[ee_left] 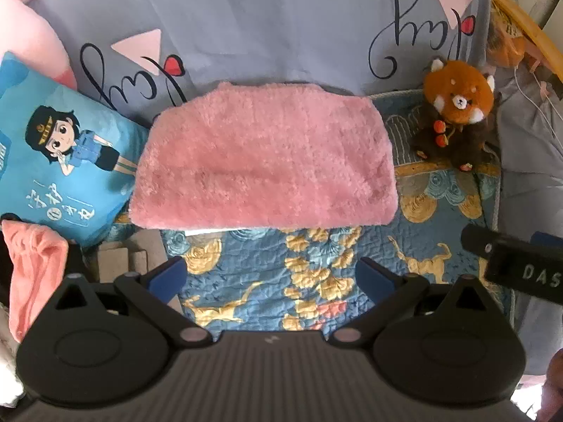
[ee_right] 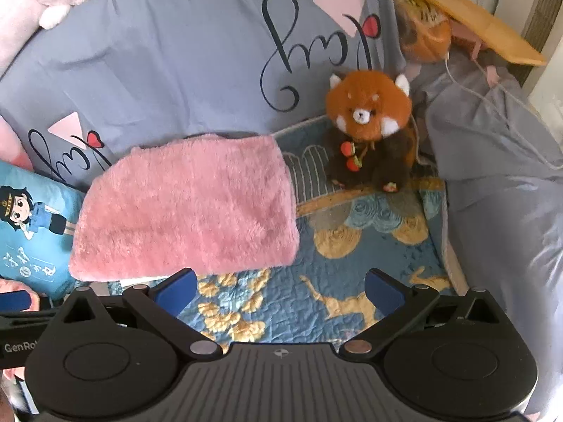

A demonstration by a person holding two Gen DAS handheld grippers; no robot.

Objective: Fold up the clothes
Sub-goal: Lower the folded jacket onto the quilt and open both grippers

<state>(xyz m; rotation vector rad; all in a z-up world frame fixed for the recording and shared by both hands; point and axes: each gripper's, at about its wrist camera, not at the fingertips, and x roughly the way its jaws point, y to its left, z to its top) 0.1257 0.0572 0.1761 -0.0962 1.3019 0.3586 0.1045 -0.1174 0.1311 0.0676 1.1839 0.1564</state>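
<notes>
A fluffy pink garment (ee_left: 264, 161) lies folded into a flat rectangle on the blue patterned quilt (ee_left: 316, 281); in the right wrist view the same pink garment (ee_right: 186, 207) sits to the left. My left gripper (ee_left: 271, 277) is open, fingers spread above the quilt just short of the fold's near edge. My right gripper (ee_right: 279, 290) is also open and holds nothing, to the right of the garment's near corner. Part of the right gripper's body (ee_left: 517, 263) shows at the right edge of the left wrist view. A second salmon-pink cloth (ee_left: 35, 270) lies crumpled at the far left.
A red panda plush (ee_left: 457, 112) sits at the back right on the quilt. A blue cartoon pillow (ee_left: 59, 161) lies at the left. A grey duvet (ee_right: 176, 52) with script lettering rises behind, and grey bedding (ee_right: 499, 193) bunches at the right.
</notes>
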